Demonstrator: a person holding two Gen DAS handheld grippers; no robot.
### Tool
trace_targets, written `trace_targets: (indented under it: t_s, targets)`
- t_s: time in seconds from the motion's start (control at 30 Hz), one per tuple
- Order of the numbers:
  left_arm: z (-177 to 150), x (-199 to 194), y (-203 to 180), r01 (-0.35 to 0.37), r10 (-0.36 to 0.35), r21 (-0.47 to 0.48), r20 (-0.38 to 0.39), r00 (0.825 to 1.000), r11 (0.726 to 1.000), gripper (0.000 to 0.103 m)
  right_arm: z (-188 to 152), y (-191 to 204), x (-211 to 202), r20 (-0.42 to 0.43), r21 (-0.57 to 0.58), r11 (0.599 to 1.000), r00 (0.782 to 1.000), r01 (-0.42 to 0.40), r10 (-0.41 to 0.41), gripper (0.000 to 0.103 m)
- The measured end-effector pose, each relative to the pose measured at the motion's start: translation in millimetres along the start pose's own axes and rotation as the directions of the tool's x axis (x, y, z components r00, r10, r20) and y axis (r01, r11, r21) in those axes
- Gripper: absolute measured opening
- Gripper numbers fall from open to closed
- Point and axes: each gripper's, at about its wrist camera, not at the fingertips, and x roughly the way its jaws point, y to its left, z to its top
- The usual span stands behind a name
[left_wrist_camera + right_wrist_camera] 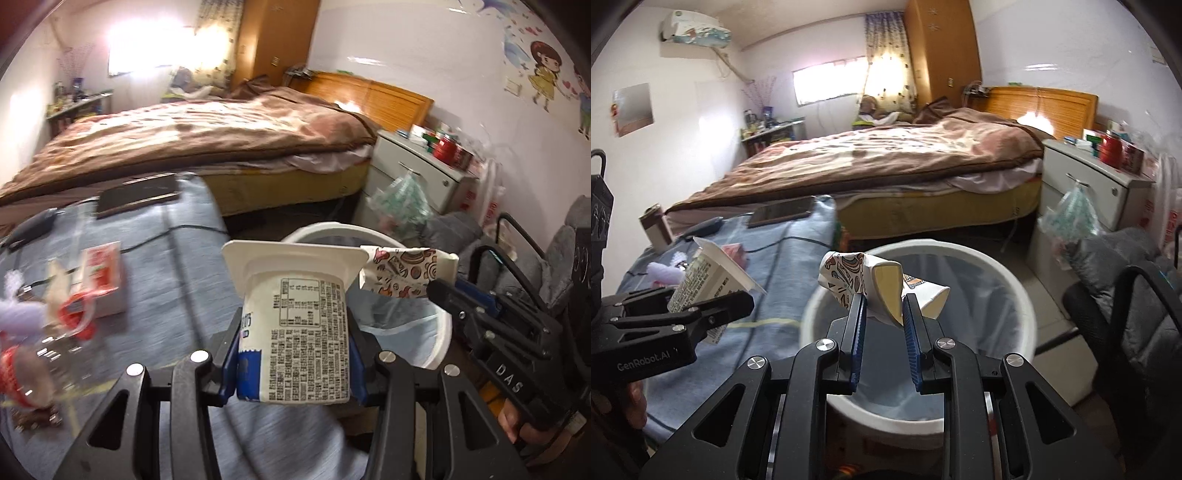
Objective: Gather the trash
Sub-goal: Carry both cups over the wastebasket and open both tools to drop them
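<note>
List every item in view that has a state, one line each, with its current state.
yogurt cup: empty, gripped on its sides by the left gripper, beside the bin.
crushed paper cup: flattened, pinched by the right gripper, held over the bin.
trash bin: open, lined with a bag.
phone: screen dark, lying flat on the blue cloth.
red-and-white carton: resting on the blue cloth, not yet collected.
</note>
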Motion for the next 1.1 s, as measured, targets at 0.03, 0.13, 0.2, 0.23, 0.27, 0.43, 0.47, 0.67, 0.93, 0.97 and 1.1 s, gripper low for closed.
trace_targets:
  t_s: [0.03, 0.13, 0.2, 0.23, 0.27, 0.43, 0.47, 0.67, 0.93, 0.97, 1.1]
  targets:
    - [2.0, 4.7, -3.9, 0.007, -0.007, -0.001, -0.01, 1.0, 1.0, 0.049, -1.2, -5.7, 1.4, -0.009, -0.001, 1.0, 1.0, 0.017, -0.017, 0.023]
    - [6.0, 17.7, -17.2, 0.027, -0.027, 0.022, -0.031, 0.999, 0.999, 0.049, -3.4, -17.0, 7.5, -0.033, -0.002, 0.999, 0.998, 0.052, -0.052, 0.023]
    - [8.5, 27.8, -23.8, 0.035, -0.033, 0.029, -0.056, 0.998, 0.999, 0.049, -5.3, -23.1, 10.7, -0.048, -0.011, 0.997, 0.996, 0.075, -0.075, 0.023]
    - [9.1, 32.1, -25.8, 0.037, -0.035, 0.024, -0.062, 0.997, 0.999, 0.049, -6.3, -24.2, 13.7, -0.055, -0.014, 0.996, 0.995, 0.085, -0.085, 0.023]
    - [9.6, 35.8, -27.4, 0.03, -0.029, 0.02, -0.069, 0.997, 0.999, 0.05, -6.8, -29.5, 14.4, -0.065, -0.013, 0.996, 0.994, 0.087, -0.087, 0.023]
    - [9.4, 44.5, -31.0, 0.048, -0.047, 0.008, -0.084, 0.995, 0.999, 0.073, -8.3, -34.7, 17.0, -0.087, -0.023, 0.995, 0.991, 0.101, -0.102, 0.025]
    - [9.7, 45.3, -32.0, 0.05, -0.049, 0.006, -0.08, 0.996, 0.999, 0.073, -8.6, -35.3, 16.8, -0.087, -0.023, 0.994, 0.99, 0.109, -0.111, 0.027]
    - [9.2, 35.6, -22.4, 0.048, -0.049, -0.015, -0.062, 0.997, 0.999, 0.073, -8.6, -38.1, 10.9, -0.09, 0.012, 0.995, 0.991, 0.104, -0.102, 0.046]
    - [-0.3, 4.6, -2.9, 0.007, -0.007, -0.028, -0.018, 1.0, 1.0, 0.073, -5.0, -23.0, -0.1, -0.048, 0.024, 0.995, 0.995, 0.093, -0.092, 0.046]
    - [-2.3, -0.9, 0.9, 0.001, -0.001, -0.035, -0.01, 1.0, 0.999, 0.073, -4.7, -19.9, -1.9, -0.044, 0.025, 0.996, 0.995, 0.087, -0.086, 0.046]
    - [-10.7, -20.3, 20.6, -0.025, 0.027, -0.074, 0.019, 0.999, 0.997, 0.073, -1.6, -4.7, -9.4, -0.018, 0.016, 0.998, 0.998, 0.053, -0.052, 0.046]
